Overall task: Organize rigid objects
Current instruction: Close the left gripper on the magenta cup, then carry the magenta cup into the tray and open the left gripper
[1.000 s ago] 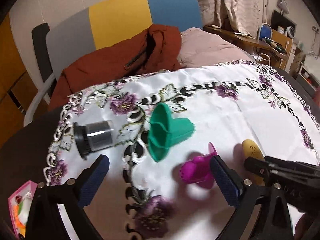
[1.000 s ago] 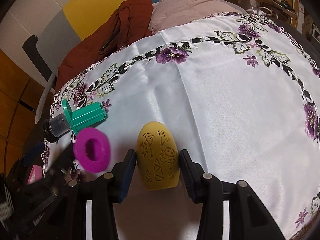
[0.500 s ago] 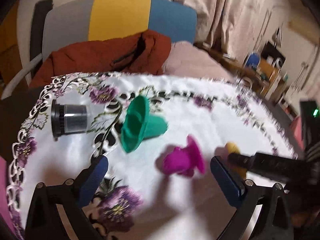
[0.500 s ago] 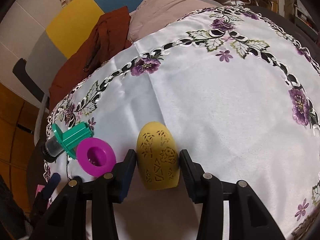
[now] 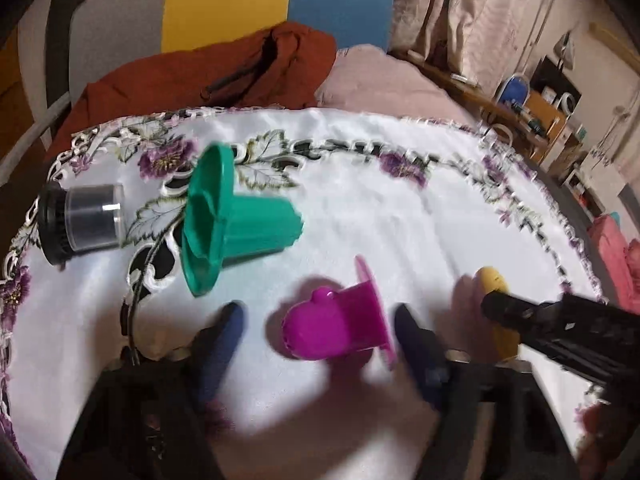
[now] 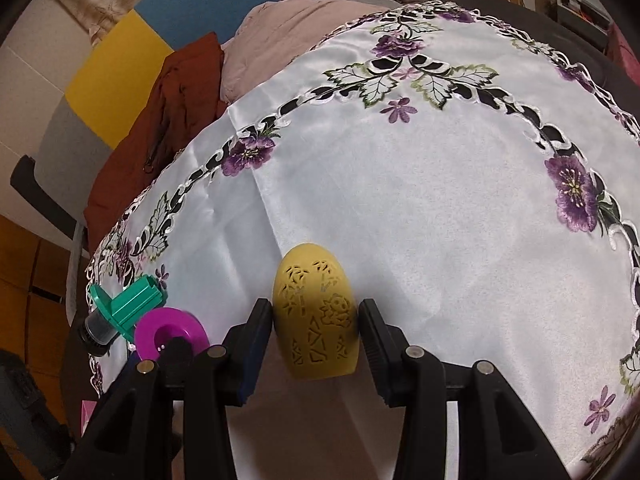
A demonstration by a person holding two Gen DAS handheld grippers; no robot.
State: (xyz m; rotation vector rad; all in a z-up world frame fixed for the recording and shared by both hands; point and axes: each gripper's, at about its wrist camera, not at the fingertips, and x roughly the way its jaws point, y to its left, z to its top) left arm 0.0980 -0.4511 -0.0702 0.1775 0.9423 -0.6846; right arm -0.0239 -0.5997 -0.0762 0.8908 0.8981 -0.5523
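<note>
Chair: grey, yellow and blue panelled backrest
Curtain: beige pleated fabric
Shelves: cluttered wooden unit

A dark bench carries a white cloth embroidered with purple flowers; on the cloth lie a clear jar with a black lid, a green funnel-shaped piece and a magenta flanged cup, all on their sides

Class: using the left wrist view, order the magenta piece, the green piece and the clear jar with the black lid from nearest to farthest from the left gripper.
1. magenta piece, between the left gripper's fingers.
2. green piece, beyond, up-left.
3. clear jar, farthest, at the cloth's left edge.
</note>
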